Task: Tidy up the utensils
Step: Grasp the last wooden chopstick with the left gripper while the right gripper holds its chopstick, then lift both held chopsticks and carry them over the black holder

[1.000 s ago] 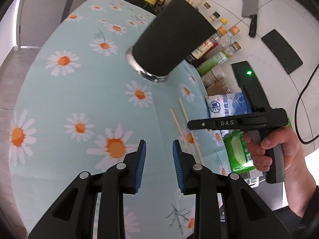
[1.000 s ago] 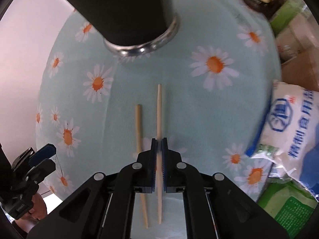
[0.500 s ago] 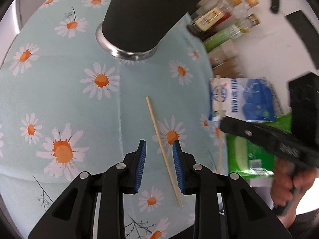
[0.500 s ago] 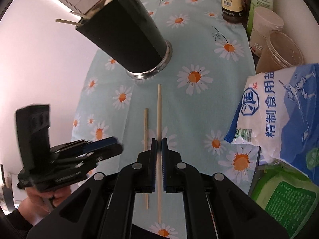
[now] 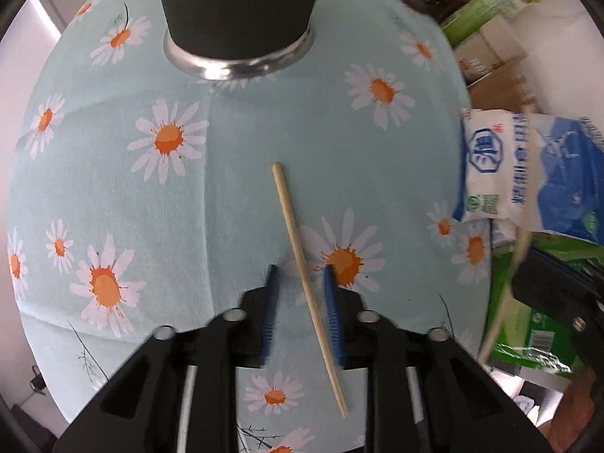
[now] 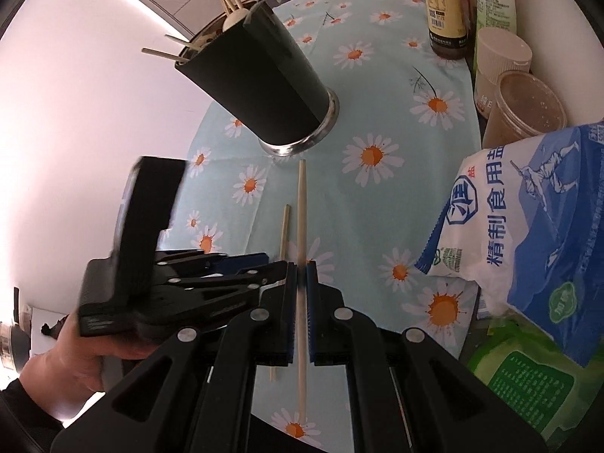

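Observation:
A black utensil holder [image 6: 264, 87] with a steel base stands on the daisy tablecloth and has several chopsticks in it; it also shows in the left wrist view [image 5: 238, 11]. My right gripper [image 6: 301, 275] is shut on a wooden chopstick [image 6: 301, 204] and holds it above the cloth. A second chopstick [image 5: 302, 260] lies on the cloth. My left gripper [image 5: 300, 275] is open low over it, with the stick between the blue pads. The left gripper also shows in the right wrist view [image 6: 260, 264] beside that chopstick [image 6: 284, 230].
A blue and white salt bag [image 6: 528, 234] and a green packet [image 6: 528, 377] lie at the right. Sauce bottles [image 6: 445, 7] and plastic jars [image 6: 524, 102] stand at the back right. The cloth's front edge [image 5: 234, 415] is close below the grippers.
My right gripper has lifted its chopstick off the cloth. My left gripper has moved in and down to straddle the chopstick left lying.

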Demonstrator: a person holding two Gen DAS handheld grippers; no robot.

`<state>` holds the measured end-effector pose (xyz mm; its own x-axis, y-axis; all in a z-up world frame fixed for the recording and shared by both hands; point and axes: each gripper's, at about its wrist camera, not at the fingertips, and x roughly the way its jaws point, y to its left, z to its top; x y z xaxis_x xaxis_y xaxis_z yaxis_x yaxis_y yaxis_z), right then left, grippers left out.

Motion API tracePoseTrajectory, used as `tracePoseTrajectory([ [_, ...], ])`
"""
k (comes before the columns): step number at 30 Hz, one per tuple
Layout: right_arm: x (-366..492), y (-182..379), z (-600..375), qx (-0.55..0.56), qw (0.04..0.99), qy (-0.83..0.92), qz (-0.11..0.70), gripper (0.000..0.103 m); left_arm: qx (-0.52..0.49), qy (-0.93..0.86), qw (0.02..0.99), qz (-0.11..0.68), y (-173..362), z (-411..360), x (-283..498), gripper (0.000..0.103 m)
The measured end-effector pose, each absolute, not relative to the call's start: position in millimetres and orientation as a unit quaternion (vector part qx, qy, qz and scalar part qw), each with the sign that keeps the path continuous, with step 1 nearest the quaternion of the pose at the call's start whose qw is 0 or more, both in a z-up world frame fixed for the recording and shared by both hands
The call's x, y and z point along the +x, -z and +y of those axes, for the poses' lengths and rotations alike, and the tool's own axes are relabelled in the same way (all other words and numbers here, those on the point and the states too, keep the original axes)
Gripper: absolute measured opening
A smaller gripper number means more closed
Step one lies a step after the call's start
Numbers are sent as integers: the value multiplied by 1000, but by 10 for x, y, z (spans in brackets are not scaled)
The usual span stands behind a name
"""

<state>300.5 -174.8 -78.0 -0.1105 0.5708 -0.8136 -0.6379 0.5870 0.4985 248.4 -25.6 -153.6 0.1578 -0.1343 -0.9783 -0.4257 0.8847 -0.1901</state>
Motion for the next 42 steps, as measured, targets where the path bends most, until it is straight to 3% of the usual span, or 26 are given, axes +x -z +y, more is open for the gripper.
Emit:
tracePoseTrajectory([
  [5,2984,775,-1753,-22,660,-461,593,5,-205,-119,724,648,1599,-290,2559,7],
  [15,2968,793,-1731,-20,659,-455,598,5,-212,-116,730,640,1570,-293,2554,3],
  [26,2812,761,-1494,-53,674,-426,601,5,-232,-73,762,600,1352,-136,2294,3],
  [42,2479,610,-971,-53,696,-401,593,6,-223,-23,816,532,622,285,1744,3],
])
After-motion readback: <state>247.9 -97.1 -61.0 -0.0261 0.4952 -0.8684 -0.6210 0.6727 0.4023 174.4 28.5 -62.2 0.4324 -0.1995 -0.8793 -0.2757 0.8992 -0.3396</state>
